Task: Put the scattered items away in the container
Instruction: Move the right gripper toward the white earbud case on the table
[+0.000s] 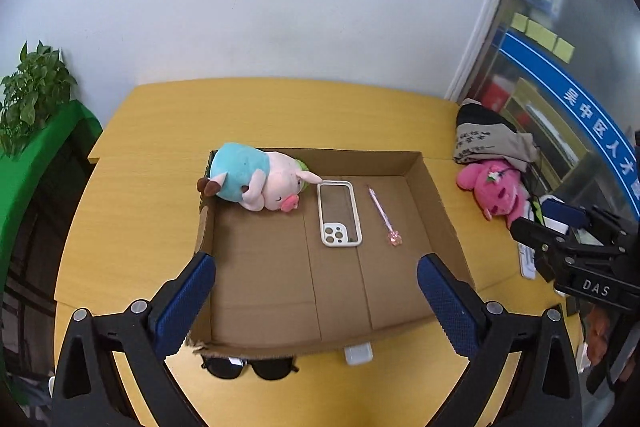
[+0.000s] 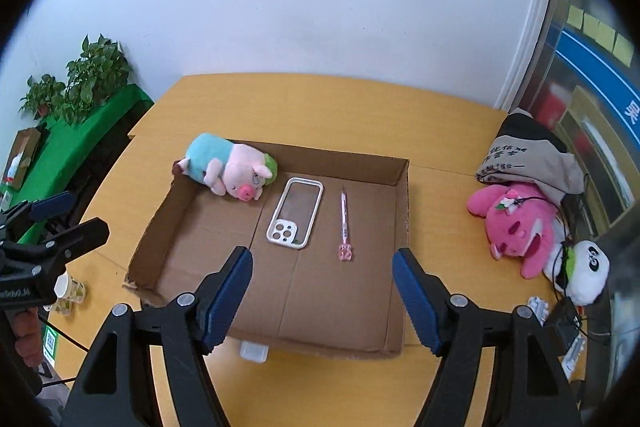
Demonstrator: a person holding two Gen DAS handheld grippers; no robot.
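A shallow cardboard box [image 1: 436, 203] [image 2: 400, 211] lies on the yellow table. In it are a pig plush in a blue shirt [image 1: 256, 183] [image 2: 232, 169] resting on the far left corner, a white phone case [image 1: 339, 213] [image 2: 295, 213] and a pink pen [image 1: 383, 215] [image 2: 344, 225]. Black sunglasses [image 1: 250, 367] and a small white case [image 1: 359, 354] [image 2: 254, 351] lie on the table just in front of the box's near wall. My left gripper [image 1: 316, 303] is open and empty above the box's near edge. My right gripper [image 2: 322, 297] is open and empty there too.
A pink plush [image 1: 496, 191] [image 2: 516, 227], a panda plush [image 2: 584, 267] and a folded bag [image 2: 528, 155] lie at the table's right edge, with cables and small devices [image 2: 564, 323]. A paper cup [image 2: 70, 291] stands at the left. Plants [image 2: 88, 75] sit on a green shelf.
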